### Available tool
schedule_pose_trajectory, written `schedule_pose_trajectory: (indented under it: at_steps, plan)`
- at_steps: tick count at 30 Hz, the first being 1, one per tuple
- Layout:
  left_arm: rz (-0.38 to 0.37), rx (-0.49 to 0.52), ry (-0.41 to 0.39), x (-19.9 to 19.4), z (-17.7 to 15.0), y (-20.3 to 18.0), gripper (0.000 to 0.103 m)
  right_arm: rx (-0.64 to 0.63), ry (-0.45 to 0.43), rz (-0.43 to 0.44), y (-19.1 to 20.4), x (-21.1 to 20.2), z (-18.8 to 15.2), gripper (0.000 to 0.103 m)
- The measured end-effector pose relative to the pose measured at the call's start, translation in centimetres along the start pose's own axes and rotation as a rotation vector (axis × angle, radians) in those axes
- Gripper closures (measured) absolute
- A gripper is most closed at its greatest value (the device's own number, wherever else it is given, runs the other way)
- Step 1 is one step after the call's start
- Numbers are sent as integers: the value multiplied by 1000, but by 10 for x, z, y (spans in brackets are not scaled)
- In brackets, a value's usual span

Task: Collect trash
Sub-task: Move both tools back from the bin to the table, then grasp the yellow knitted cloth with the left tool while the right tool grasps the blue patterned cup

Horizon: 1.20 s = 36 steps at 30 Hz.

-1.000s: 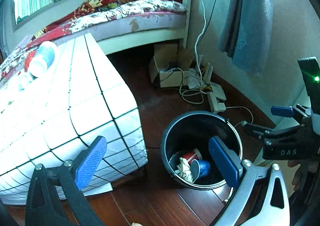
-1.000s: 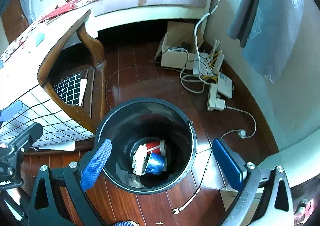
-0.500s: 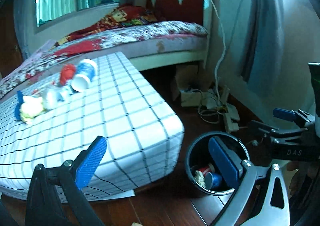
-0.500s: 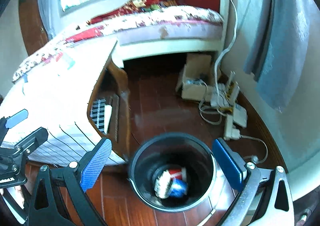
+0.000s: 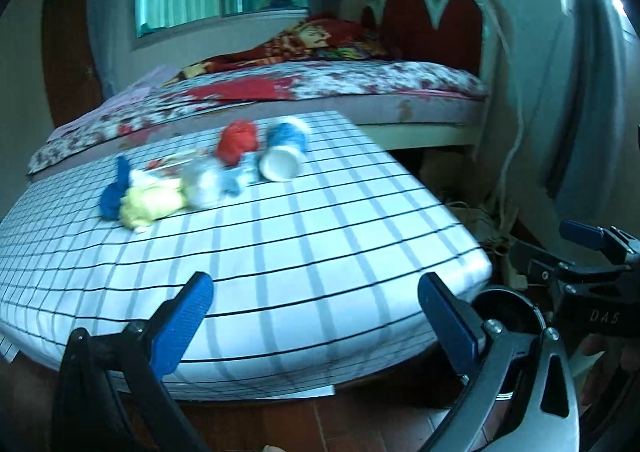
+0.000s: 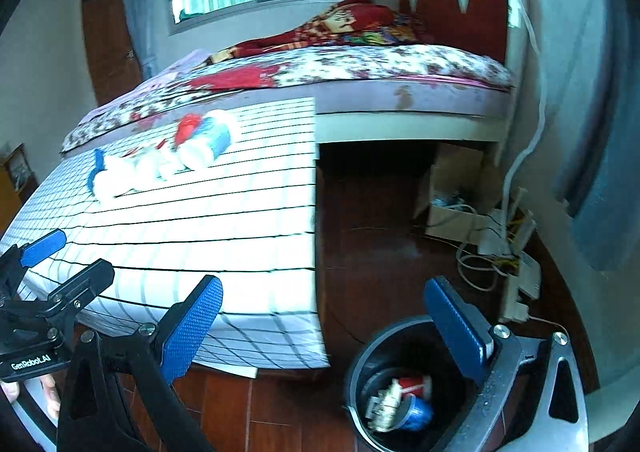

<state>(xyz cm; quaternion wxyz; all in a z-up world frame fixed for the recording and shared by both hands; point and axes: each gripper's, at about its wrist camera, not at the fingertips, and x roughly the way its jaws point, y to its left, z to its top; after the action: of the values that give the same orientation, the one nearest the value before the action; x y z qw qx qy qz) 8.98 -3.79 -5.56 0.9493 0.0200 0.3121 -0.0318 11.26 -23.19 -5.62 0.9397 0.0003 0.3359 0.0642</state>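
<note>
A heap of trash lies on the far part of the checked tablecloth (image 5: 320,236): a tipped blue-and-white paper cup (image 5: 283,155), a red crumpled ball (image 5: 237,140), a yellow wad (image 5: 150,203), white wads (image 5: 204,181) and a blue piece (image 5: 114,193). The heap also shows in the right wrist view (image 6: 168,157). A black bin (image 6: 360,376) on the floor holds a red cup, a blue cup and paper. My left gripper (image 5: 316,316) is open and empty over the table's near edge. My right gripper (image 6: 324,328) is open and empty, above the bin's left side.
A bed (image 5: 340,87) with a red headboard stands behind the table. A cardboard box (image 6: 452,203), cables and a power strip (image 6: 520,284) lie on the wooden floor by the right wall. A curtain (image 6: 600,171) hangs at the right.
Both grippers have risen and tilted up from the bin toward the table. The trash heap on the cloth has come into fuller view. Both grippers stay open.
</note>
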Motion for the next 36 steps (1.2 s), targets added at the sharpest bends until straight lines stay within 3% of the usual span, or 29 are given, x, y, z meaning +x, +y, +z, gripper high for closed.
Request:
schedule_pose_trajectory:
  at_steps: [11, 16, 19, 27, 32, 36]
  plan:
    - [134, -106, 19, 5, -4, 104, 1, -65, -17, 95, 82, 34, 25, 1]
    - [174, -111, 27, 22, 9, 139, 1, -88, 9, 115, 108, 61, 48, 1]
    - [170, -118, 39, 41, 24, 159, 2, -116, 37, 91, 121, 85, 68, 1]
    - [123, -127, 103, 105, 50, 183, 13, -47, 73, 103, 124, 153, 116, 1]
    - [110, -142, 132, 131, 63, 189, 17, -36, 80, 101, 129, 185, 141, 8]
    - [96, -143, 179, 151, 67, 191, 20, -16, 137, 119, 131, 215, 152, 17]
